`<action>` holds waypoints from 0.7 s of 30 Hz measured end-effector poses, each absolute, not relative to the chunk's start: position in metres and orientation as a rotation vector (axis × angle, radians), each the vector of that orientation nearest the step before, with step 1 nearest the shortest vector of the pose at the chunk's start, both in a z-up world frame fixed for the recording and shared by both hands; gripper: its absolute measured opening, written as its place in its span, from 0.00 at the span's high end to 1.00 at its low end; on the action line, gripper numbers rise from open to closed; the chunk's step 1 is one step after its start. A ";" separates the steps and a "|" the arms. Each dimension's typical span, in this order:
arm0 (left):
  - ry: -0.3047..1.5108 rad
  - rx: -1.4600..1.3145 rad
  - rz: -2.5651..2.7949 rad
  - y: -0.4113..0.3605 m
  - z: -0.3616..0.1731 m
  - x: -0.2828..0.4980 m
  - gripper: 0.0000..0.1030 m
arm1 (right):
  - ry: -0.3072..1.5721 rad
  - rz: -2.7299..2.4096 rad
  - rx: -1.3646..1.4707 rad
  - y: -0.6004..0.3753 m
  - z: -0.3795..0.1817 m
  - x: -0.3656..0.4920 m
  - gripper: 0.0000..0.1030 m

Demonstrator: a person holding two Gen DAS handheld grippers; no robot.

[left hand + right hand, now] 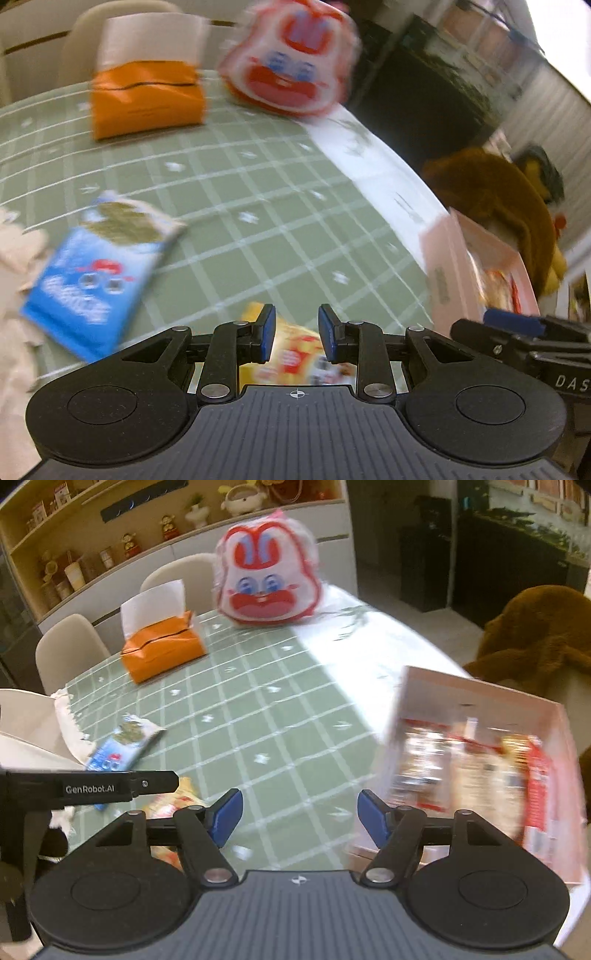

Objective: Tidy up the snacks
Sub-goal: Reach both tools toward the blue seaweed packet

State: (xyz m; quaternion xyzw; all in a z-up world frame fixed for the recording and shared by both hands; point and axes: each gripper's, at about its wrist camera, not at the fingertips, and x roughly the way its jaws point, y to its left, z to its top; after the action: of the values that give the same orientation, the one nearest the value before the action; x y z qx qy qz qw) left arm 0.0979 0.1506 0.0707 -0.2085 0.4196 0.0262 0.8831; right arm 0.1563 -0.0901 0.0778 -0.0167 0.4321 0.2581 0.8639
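A blue snack packet (118, 746) with a greenish printed top lies flat and skewed near the left edge of the bench (280, 716), which wears a green checked cloth. Near the front edge, a yellow and red snack packet (295, 354) lies flat; much of it is hidden and its print is blurred. At the right edge stands an open pale pink box (480, 701), its near wall upright, holding several packets (472, 775) in red, white and tan, packed side by side; their labels are too blurred to read. The two loose packets lie well apart from the box.
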 end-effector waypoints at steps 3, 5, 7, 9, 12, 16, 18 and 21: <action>0.837 -0.502 0.149 0.190 0.070 0.085 0.71 | 0.924 0.638 -0.059 -0.055 0.070 0.167 0.33; 0.804 -0.535 0.223 0.219 0.071 0.080 0.71 | 0.944 0.695 -0.073 -0.023 0.066 0.170 0.33; 0.765 -0.562 0.294 0.247 0.071 0.080 0.71 | 0.967 0.736 -0.072 0.008 0.060 0.175 0.33; 0.762 -0.587 0.343 0.269 0.064 0.087 0.71 | 0.990 0.762 -0.057 0.038 0.052 0.180 0.33; 0.772 -0.607 0.391 0.290 0.055 0.098 0.71 | 1.042 0.783 -0.038 0.077 0.038 0.186 0.35; 0.806 -0.603 0.399 0.299 0.044 0.108 0.71 | 1.088 0.791 -0.098 0.108 0.021 0.182 0.52; 0.830 -0.615 0.397 0.303 0.036 0.110 0.71 | 1.082 0.795 -0.125 0.113 0.017 0.179 0.53; 0.841 -0.635 0.395 0.305 0.024 0.110 0.70 | 1.064 0.782 -0.150 0.110 0.018 0.179 0.53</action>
State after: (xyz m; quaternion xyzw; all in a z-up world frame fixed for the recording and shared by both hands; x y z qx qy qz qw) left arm 0.1102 0.3049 0.0240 -0.3012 0.3987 0.1870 0.8458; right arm 0.1794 0.1095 0.0176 -0.0694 0.4937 0.3627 0.7874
